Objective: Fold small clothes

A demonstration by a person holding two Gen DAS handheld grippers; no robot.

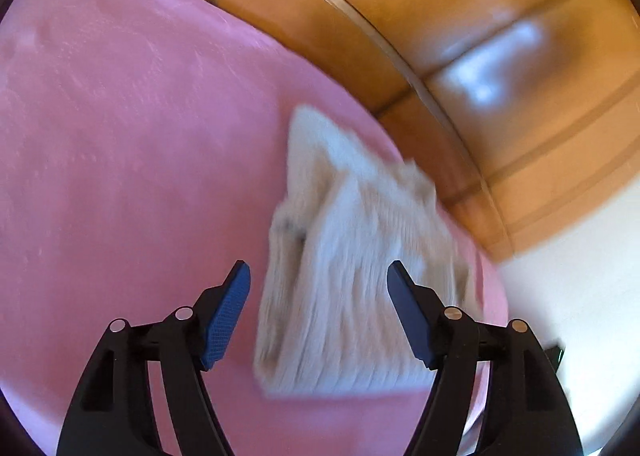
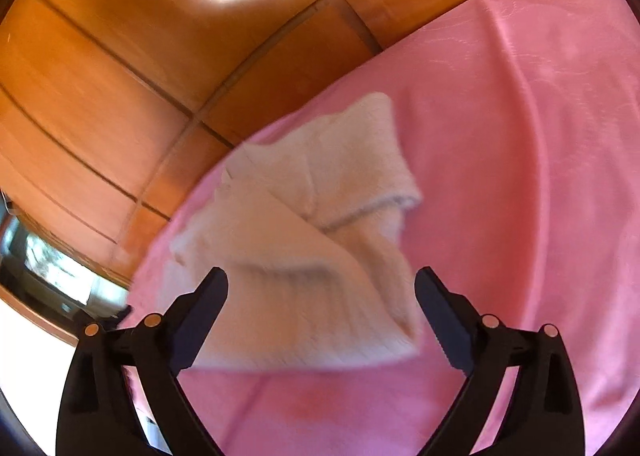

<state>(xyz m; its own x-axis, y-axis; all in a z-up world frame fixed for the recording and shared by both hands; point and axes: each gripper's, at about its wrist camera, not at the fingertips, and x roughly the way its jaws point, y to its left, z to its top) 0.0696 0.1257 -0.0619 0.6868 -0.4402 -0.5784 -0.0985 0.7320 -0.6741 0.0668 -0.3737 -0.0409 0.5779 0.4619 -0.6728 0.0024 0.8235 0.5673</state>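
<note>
A small cream ribbed knit garment (image 1: pixel 352 276) lies folded on a pink cloth-covered surface (image 1: pixel 120 136), near its edge. My left gripper (image 1: pixel 319 280) is open and empty, held above the garment's near part. In the right wrist view the same garment (image 2: pixel 312 240) lies on the pink surface (image 2: pixel 520 176) with one flap folded across it. My right gripper (image 2: pixel 322 286) is open and empty, just above the garment's near edge. Both views are blurred by motion.
A shiny orange-brown wooden panelled wall or cabinet (image 1: pixel 440 36) stands behind the surface's edge and also shows in the right wrist view (image 2: pixel 120 76). A white area (image 1: pixel 580 276) lies at the right. A dark screen-like object (image 2: pixel 52 276) sits at the far left.
</note>
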